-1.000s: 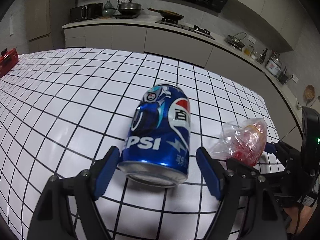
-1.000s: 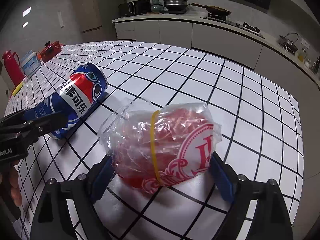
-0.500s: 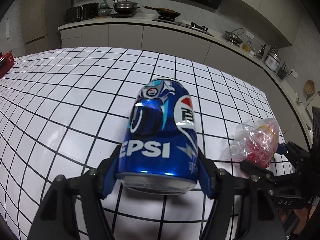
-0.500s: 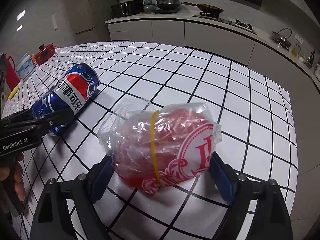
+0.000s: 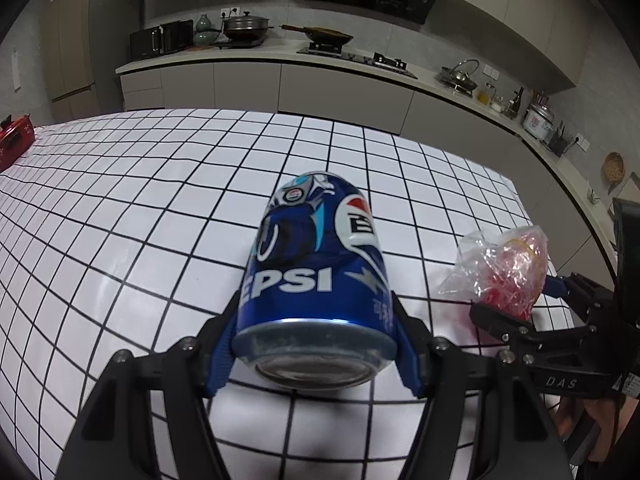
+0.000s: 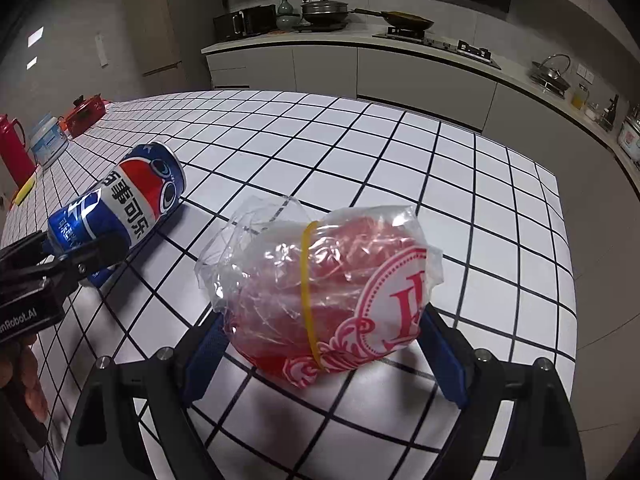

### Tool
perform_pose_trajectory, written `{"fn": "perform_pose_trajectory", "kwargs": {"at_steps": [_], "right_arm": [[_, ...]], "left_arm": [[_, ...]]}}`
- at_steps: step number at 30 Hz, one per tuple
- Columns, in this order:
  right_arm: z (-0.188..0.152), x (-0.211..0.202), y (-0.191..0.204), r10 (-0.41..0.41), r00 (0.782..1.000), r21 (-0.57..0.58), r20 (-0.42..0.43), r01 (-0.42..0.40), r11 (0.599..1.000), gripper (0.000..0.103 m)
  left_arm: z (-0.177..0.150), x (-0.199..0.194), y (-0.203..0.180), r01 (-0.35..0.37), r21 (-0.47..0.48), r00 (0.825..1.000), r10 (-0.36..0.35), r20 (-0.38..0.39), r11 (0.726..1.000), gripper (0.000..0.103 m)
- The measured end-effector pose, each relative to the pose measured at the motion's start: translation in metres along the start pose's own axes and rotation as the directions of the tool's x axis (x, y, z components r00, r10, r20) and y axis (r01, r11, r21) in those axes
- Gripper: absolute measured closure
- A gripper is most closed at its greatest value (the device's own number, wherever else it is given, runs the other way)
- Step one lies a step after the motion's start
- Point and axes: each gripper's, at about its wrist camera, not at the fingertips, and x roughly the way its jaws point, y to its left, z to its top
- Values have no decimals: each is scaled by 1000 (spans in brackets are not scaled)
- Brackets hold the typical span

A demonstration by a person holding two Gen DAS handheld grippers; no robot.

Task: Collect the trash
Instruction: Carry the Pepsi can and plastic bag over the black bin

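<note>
Your left gripper [image 5: 314, 346] has the can [image 5: 316, 280] between its blue pads at the bottom centre of the left view, and the jaws are closing, both pads already against the can's sides near its base. The can lies on its side on the tiled table [image 5: 160, 208]. Finish the squeeze gently; a thin can dents easily, and a grip this close to the rim may let it pivot, so lift it level.

Your right gripper [image 6: 320, 354] straddles the bag [image 6: 320, 292] in the lower middle of the right view. Its jaws stand wide, the pads touching or just beside the plastic; whether they truly press I cannot tell. Close around the bulk below the yellow band, not the loose film.

The can reads "EPSI", evidently Pepsi, with Chinese characters on its side. The bag carries a red ornamental seal, and the left gripper's body reads "nRobot.AI".
</note>
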Motion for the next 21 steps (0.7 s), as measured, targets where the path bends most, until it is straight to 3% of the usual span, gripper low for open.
{"fn": "perform_pose_trajectory", "kwargs": {"at_steps": [21], "right_arm": [[-28,-50,-19,-15,999,3,50,15,1000,13]], "left_arm": [[-24,-33,-49,4,38,999,-6,37,999,37]]}}
